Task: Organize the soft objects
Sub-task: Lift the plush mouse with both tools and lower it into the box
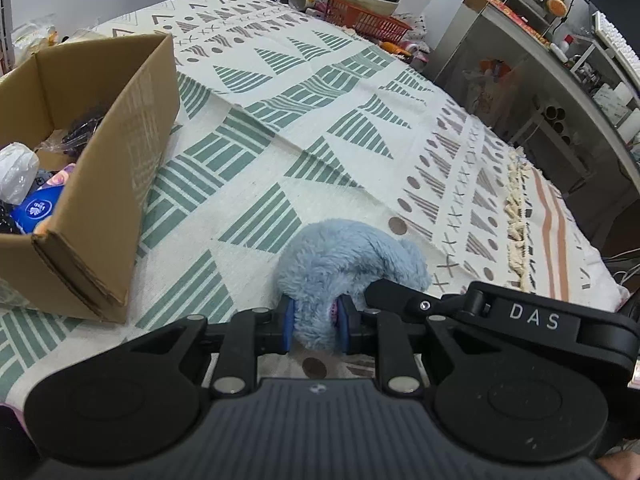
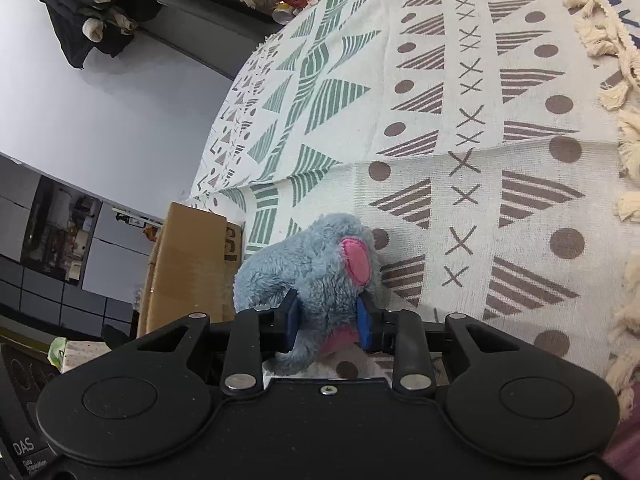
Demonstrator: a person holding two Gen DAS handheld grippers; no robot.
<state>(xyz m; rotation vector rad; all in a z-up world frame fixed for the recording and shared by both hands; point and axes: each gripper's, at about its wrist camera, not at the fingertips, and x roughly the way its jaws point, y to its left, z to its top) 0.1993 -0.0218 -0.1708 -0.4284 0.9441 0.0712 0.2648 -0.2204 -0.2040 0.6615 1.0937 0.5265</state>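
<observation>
The patterned cloth [image 1: 320, 128] covers the whole desk in front of you, cream with green striped triangles, brown dots and crosses, and a tasselled fringe [image 2: 592, 36] along its far right edge. At your left stands the open cardboard box [image 1: 108, 184], already holding a blue packet, a clear plastic bag and some dark items; that looks like the place where the soft things go.

The blue plush toy [image 1: 344, 256] lies on the cloth near your edge of the desk, to the right of the box and well clear of its wall. It is shaggy pale blue fur with a pink felt patch [image 2: 356, 260] on the side facing the right camera, probably an ear lining.

Both tools are on it. Your left gripper [image 1: 316, 316] has its jaws closed on a fold of the fur, and your right gripper [image 2: 328, 320] has its jaws closed on another part of the body just below the pink patch; the blue pads sink visibly into the pile.

Judge it as very light, limp and squashy. It will not slip easily, since the fur gives the pads plenty to bite, but a grip on fur alone can pull loose, so hold the stuffed bulk of it. It should sag when lifted, so carry it high enough to clear the box wall.
</observation>
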